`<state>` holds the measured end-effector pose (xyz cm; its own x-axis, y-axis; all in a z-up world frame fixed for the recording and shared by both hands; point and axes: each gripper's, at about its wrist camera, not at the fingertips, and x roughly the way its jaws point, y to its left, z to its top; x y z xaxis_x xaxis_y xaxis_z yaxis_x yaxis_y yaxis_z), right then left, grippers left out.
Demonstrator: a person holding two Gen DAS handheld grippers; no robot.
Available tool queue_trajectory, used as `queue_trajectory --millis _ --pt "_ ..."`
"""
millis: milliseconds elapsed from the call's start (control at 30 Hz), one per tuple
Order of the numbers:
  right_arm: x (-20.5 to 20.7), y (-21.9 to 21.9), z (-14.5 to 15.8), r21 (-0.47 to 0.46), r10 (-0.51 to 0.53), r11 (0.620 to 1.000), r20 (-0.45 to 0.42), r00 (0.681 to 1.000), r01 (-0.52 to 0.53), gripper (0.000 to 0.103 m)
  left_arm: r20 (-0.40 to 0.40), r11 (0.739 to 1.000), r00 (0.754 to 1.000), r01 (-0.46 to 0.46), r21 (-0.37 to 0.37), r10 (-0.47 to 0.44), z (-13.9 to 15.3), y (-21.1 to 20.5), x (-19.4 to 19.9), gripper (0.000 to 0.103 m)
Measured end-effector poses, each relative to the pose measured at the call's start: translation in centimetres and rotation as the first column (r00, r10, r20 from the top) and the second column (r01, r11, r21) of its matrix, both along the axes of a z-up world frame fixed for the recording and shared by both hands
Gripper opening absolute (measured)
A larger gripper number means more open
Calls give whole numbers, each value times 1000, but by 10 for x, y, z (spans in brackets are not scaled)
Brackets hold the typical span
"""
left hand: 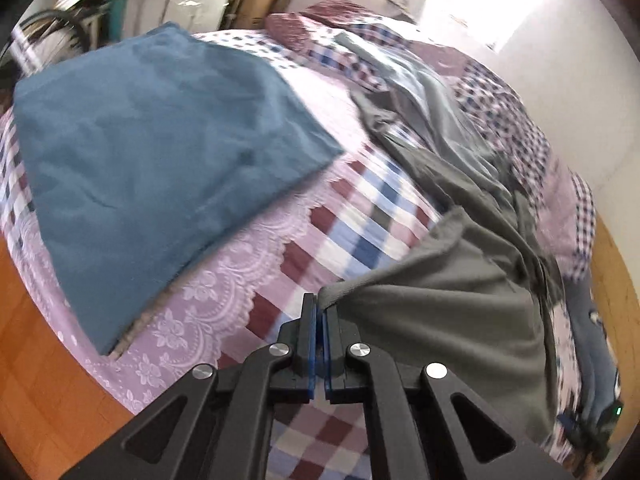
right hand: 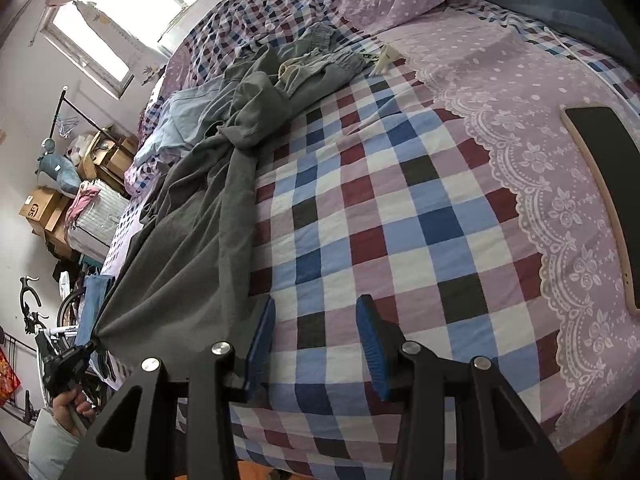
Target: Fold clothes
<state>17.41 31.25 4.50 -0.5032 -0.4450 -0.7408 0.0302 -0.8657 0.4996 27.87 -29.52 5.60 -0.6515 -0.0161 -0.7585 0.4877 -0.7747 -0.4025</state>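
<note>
A dark round logo, possibly "SF", marks the cardboard box (right hand: 38, 207).

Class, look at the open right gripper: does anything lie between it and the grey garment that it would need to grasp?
Nothing visible does. The right gripper hovers open over bare checked bedspread, and the grey garment lies just to its left, one corner pinched in the left gripper.

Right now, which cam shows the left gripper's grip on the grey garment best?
Left wrist: the left gripper is shut on the grey garment up close. Right wrist shows that grip small at the frame's left edge.
</note>
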Motion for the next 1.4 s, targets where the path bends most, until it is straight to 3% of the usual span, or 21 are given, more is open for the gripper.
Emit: queue_trajectory --millis 267,367,433,500,600,700,933,1000,1033,1100,1200,1300,1333,1367,1400 --pt "1 -40 -6 44 185 982 14 983 -186 46 44 1000 999 -10 -4 11 -11 4 -16 1" --pt "0 -64 -13 123 240 962 39 970 -243 46 52 1000 999 -9 -5 9 -14 6 -19 1" --pt "8 -89 -8 221 306 928 4 952 -299 46 52 1000 999 -7 -4 8 -14 6 -20 1" --pt "20 -116 -1 301 395 881 -45 917 -365 46 52 1000 999 -7 -1 7 -14 5 -20 1" --pt "46 -156 8 340 557 801 -119 822 -494 46 57 1000 998 -8 -2 8 -14 4 -18 1" --pt "67 -183 5 400 655 721 -126 745 -566 46 61 1000 998 -5 -9 6 -14 5 -18 1" --pt "97 -208 1 386 779 606 -106 618 -696 45 71 1000 997 -6 -7 6 -15 5 -19 1" --pt "96 -203 4 366 765 628 -124 633 -687 44 73 1000 997 -5 -8 6 -15 5 -20 1" --pt "91 -195 9 341 740 660 -144 656 -669 44 72 1000 997 -5 -6 6 -15 5 -19 1" --pt "74 -163 24 234 646 762 -213 733 -604 44 67 1000 998 -8 3 7 -15 3 -18 1" --pt "50 -86 46 17 399 910 -316 861 -415 44 59 1000 998 -12 12 11 -15 3 -18 1" --pt "31 -37 34 -45 170 982 -221 960 -184 44 47 1000 999 -15 18 14 -13 3 -17 1" --pt "25 -21 29 -55 93 993 -182 979 -105 34 43 1000 999 -15 19 14 -12 4 -17 1" --pt "20 -15 22 -39 57 997 -137 989 -62 9 38 1000 999 -15 20 14 -11 5 -17 1" --pt "15 -12 15 -13 34 999 -90 995 -35 0 33 1000 999 -13 16 12 -10 6 -18 1"
